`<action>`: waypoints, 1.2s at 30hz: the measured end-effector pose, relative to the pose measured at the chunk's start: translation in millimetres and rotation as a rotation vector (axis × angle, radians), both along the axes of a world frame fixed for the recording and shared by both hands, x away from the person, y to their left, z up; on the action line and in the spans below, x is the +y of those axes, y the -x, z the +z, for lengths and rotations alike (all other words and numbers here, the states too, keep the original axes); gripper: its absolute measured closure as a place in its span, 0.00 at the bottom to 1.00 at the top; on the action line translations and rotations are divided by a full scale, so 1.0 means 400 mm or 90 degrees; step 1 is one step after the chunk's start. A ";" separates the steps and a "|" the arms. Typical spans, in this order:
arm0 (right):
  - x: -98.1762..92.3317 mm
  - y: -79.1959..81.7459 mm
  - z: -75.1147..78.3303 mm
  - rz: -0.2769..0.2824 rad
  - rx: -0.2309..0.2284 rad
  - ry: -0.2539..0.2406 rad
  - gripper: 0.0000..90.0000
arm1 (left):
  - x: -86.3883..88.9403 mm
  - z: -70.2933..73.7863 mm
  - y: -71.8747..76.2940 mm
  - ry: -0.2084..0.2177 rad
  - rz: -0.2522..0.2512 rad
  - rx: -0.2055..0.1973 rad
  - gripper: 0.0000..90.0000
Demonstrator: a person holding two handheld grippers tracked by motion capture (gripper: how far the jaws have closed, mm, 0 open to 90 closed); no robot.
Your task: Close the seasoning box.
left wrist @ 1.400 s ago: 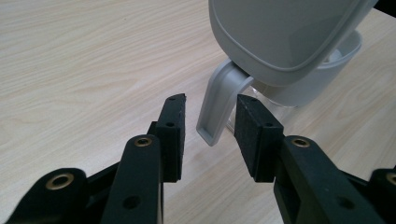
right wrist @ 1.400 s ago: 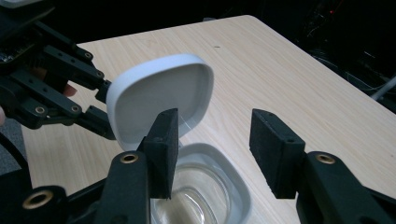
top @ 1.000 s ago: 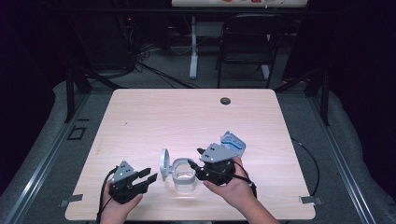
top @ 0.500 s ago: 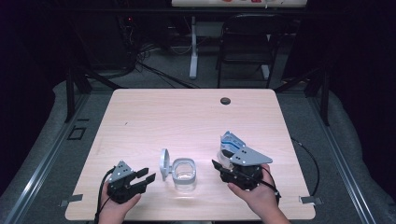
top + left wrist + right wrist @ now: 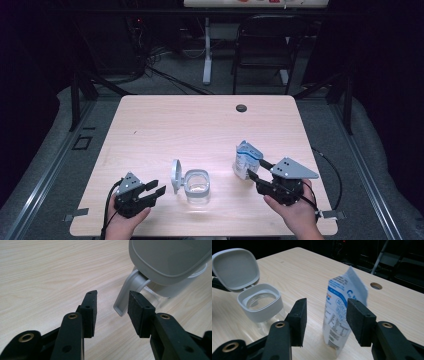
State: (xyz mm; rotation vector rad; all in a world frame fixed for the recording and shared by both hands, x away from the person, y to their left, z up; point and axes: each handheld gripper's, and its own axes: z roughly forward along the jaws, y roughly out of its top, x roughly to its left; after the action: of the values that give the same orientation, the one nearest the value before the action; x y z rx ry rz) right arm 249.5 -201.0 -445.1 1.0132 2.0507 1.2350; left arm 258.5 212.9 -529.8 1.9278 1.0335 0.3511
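Observation:
A clear container (image 5: 199,189) with a grey rim stands near the table's front, its hinged lid (image 5: 176,176) flipped up on its left. A white and blue pouch (image 5: 246,159) stands upright on the table to its right. My right gripper (image 5: 255,169) is open, its tips on either side of the pouch (image 5: 339,315); bare table shows between the left pad and the pouch. My left gripper (image 5: 156,187) is open left of the lid. Its jaws have just been opening and hold nothing. The lid's grey tab (image 5: 125,297) hangs just beyond them.
The light wooden table (image 5: 200,125) has a round cable hole (image 5: 241,108) at the back right. A chair (image 5: 265,40) and a desk leg stand on the floor behind it. Both hands rest close to the table's front edge.
My right gripper has moved right, away from the container, carrying the pouch. The pouch now stands on the table. My left hand stayed put.

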 end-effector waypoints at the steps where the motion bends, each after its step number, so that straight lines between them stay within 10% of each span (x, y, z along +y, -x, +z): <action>1: -0.003 -0.002 0.000 -0.004 -0.003 -0.002 0.58 | 0.000 0.002 0.001 -0.002 0.000 0.004 0.67; 15: -0.029 -0.054 -0.001 -0.046 -0.006 -0.016 0.54 | -0.001 -0.003 -0.001 -0.007 0.006 0.004 0.67; 36: -0.061 -0.124 -0.118 -0.055 0.116 -0.103 0.50 | 0.006 -0.004 -0.003 -0.007 0.008 0.009 0.67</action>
State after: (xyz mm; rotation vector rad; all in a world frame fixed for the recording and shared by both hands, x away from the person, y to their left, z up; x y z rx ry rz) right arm 299.0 -225.2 -492.4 1.3183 2.0416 1.3241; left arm 259.7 215.2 -531.3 1.9362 1.0560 0.3512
